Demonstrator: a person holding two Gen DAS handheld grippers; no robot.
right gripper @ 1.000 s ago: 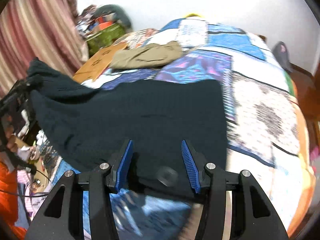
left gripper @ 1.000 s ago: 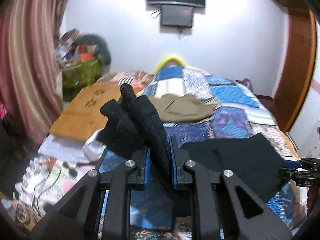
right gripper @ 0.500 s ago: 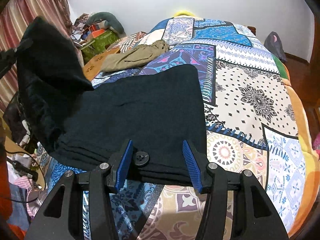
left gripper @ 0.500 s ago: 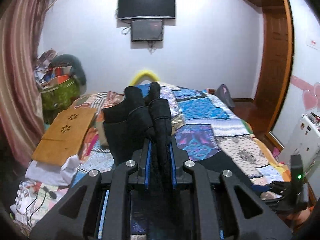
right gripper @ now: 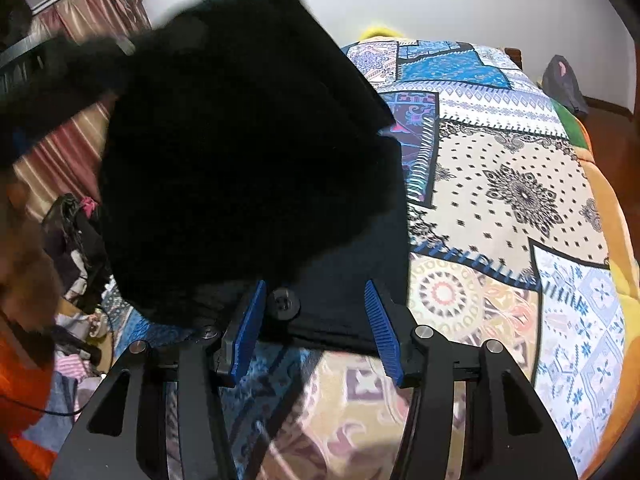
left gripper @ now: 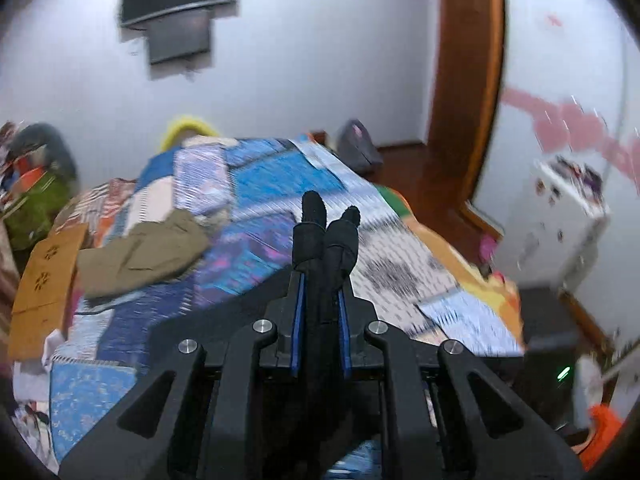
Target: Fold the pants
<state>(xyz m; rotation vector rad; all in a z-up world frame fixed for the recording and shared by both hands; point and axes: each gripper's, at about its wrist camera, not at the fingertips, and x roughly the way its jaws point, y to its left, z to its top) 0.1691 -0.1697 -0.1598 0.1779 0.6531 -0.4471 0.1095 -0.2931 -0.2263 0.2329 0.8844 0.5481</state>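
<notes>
Black pants (right gripper: pixel 240 152) lie on the patchwork bed (right gripper: pixel 520 184). Their left end is lifted and hangs over the part that lies flat. My left gripper (left gripper: pixel 322 280) is shut on a bunched fold of the black pants (left gripper: pixel 324 236), which sticks up between its blue pads. In the right wrist view it (right gripper: pixel 24 64) holds the raised cloth at upper left. My right gripper (right gripper: pixel 316 312) is open and empty, its fingers on either side of the waistband button (right gripper: pixel 283 303) at the near edge of the pants.
Olive-brown pants (left gripper: pixel 144 252) lie further up the bed on the left. A wooden lap tray (left gripper: pixel 44 280) and cluttered bags (left gripper: pixel 32 200) stand left of the bed. A wooden door frame (left gripper: pixel 464 80) and a white cabinet (left gripper: pixel 560 224) are at right.
My left gripper has lifted its end of the pants higher and swung it right, over the flat part. My right gripper stays open by the waistband button.
</notes>
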